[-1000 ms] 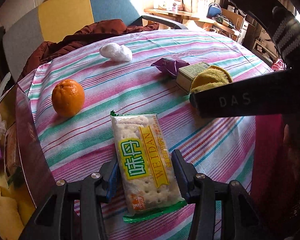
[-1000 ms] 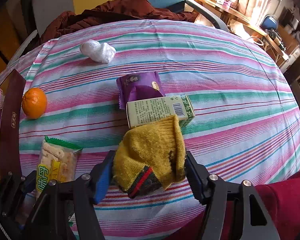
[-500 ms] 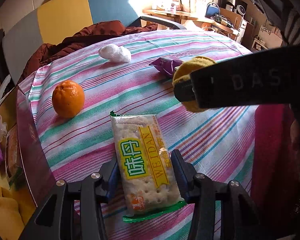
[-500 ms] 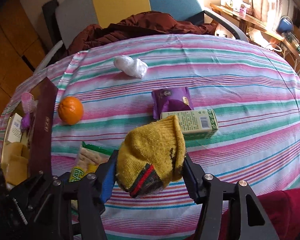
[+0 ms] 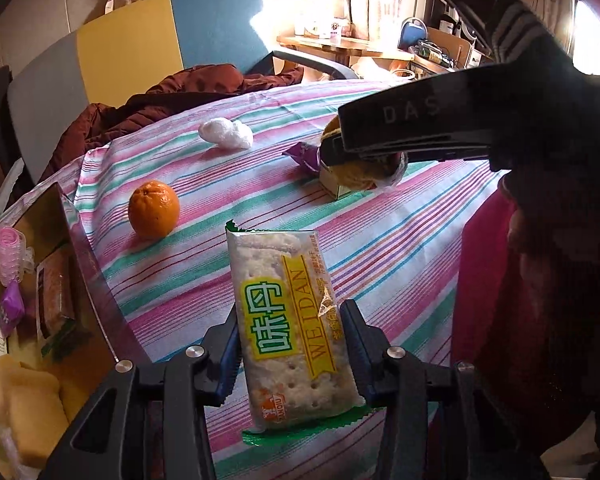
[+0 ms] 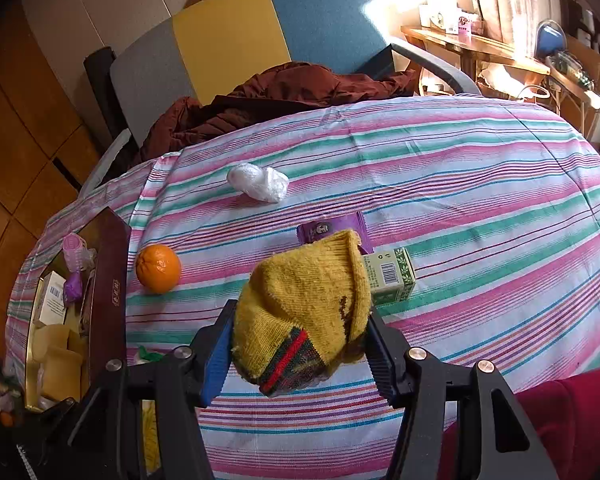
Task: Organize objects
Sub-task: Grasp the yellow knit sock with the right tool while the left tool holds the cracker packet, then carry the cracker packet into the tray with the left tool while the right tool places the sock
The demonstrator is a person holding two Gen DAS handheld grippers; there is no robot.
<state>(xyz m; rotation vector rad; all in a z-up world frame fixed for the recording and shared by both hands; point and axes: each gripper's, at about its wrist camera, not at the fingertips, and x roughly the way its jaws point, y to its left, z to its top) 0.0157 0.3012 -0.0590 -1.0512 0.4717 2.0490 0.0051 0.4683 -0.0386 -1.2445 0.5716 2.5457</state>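
Note:
My left gripper [image 5: 290,344] is shut on a cracker packet [image 5: 284,300] with yellow and green print, held slightly above the striped tablecloth [image 5: 380,248]. A yellow knitted sock [image 6: 304,296] with a red and green cuff hangs in the air, my right gripper [image 6: 300,344] shut on it. In the left wrist view that sock [image 5: 360,172] shows under the right gripper's black body, above the green box [image 5: 332,186]. On the cloth lie an orange [image 6: 158,268], a crumpled white plastic bag [image 6: 258,182], a purple snack packet [image 6: 332,228] and the green box [image 6: 392,276].
An open dark-brown box [image 6: 108,280] sits at the table's left edge, holding pink curlers, yellow sponges and small packs. A brown jacket [image 6: 284,96] lies on the chair behind the table. A red sleeve [image 6: 560,400] fills the lower right.
The right gripper has lifted the sock up off the green box and drifted left. The left gripper has closed on the cracker packet and raised it.

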